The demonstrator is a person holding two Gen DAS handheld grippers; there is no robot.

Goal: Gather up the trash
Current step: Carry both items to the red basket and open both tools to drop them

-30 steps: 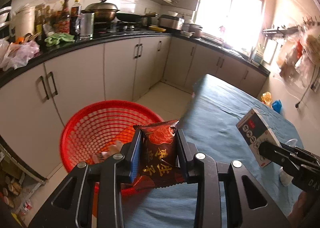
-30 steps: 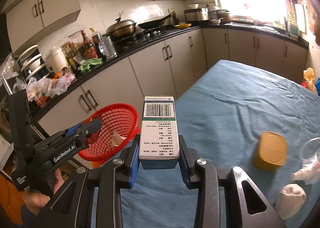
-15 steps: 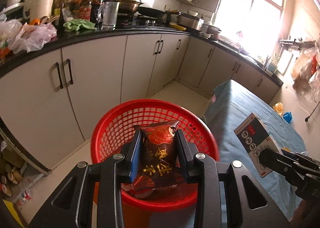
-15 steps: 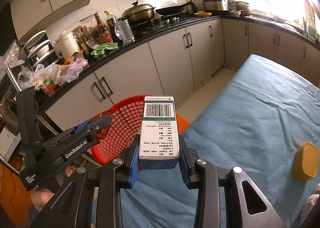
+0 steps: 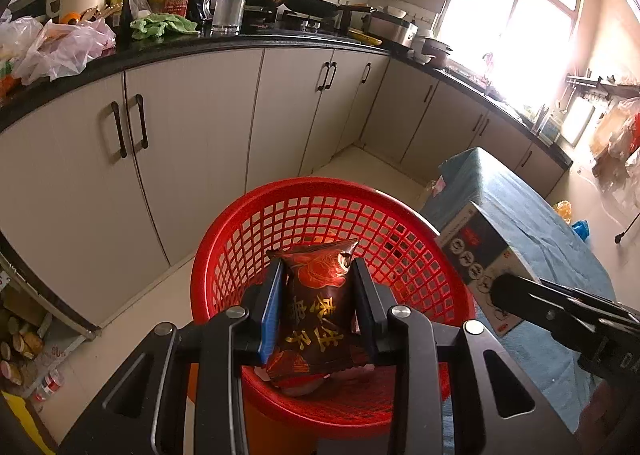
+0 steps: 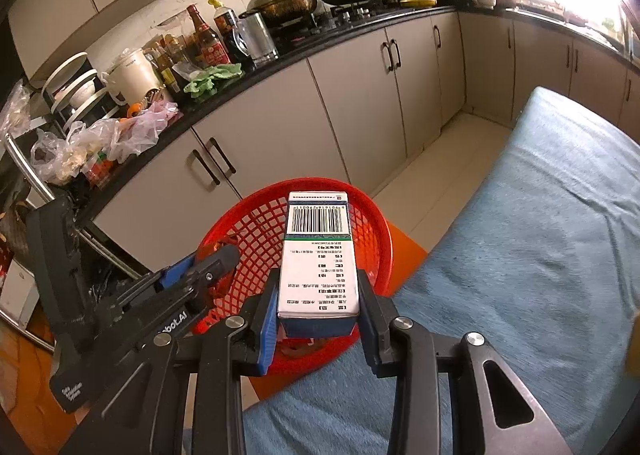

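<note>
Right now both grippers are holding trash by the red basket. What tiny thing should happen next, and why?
Probably open the left gripper first. Its dark red snack packet already hangs over the inside of the red basket, so it should drop in. The right gripper holds its white box nearer the basket's rim.

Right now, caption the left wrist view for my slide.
Left gripper holds a dark snack packet over the red basket.
</note>
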